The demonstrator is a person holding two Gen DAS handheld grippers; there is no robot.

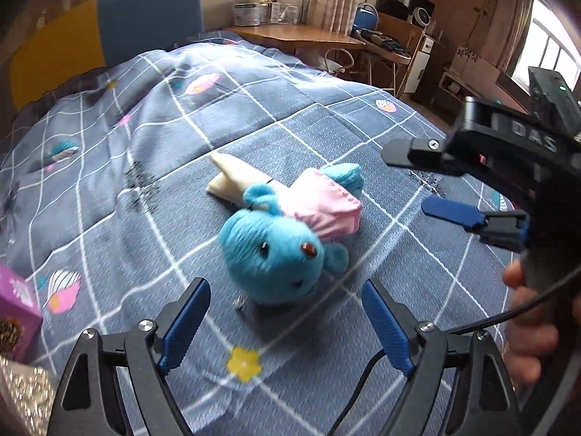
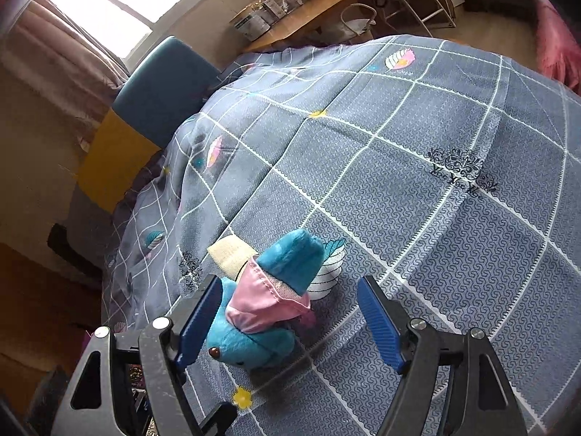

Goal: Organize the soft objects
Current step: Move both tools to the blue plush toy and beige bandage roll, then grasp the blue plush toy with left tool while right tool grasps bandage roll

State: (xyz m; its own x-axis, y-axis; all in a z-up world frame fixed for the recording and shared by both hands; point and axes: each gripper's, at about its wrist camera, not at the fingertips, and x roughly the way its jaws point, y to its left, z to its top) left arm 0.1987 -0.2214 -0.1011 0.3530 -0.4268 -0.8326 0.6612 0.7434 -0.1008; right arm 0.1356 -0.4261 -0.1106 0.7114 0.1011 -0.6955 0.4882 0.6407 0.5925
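My left gripper has its fingers spread wide with nothing between them; the blue pads frame bare bedspread, and the plush toy's head sits just beyond their tips. My right gripper is open too. In its own view the toy lies between the fingers, close against the left-hand pad, but I see no squeeze in the fabric, so I judge it is not gripped. The left wrist view shows that same right gripper hovering beside the toy with its two fingers well parted.

The blue plush toy lies on its side on the bed, head towards the left gripper, wearing a pink garment round its middle, with a cream cloth piece touching its far end. It looks light, stuffed and very squashy, so it should give under the pads rather than slip. I would take it across the round head or the body under the pink cloth, where there is bulk to bite on; the ears and the loose garment hem would likely just stretch or pull free. A small metal ring shows by the head.

Out at the left edge sits a purple box, and a wooden table stands past the bed.
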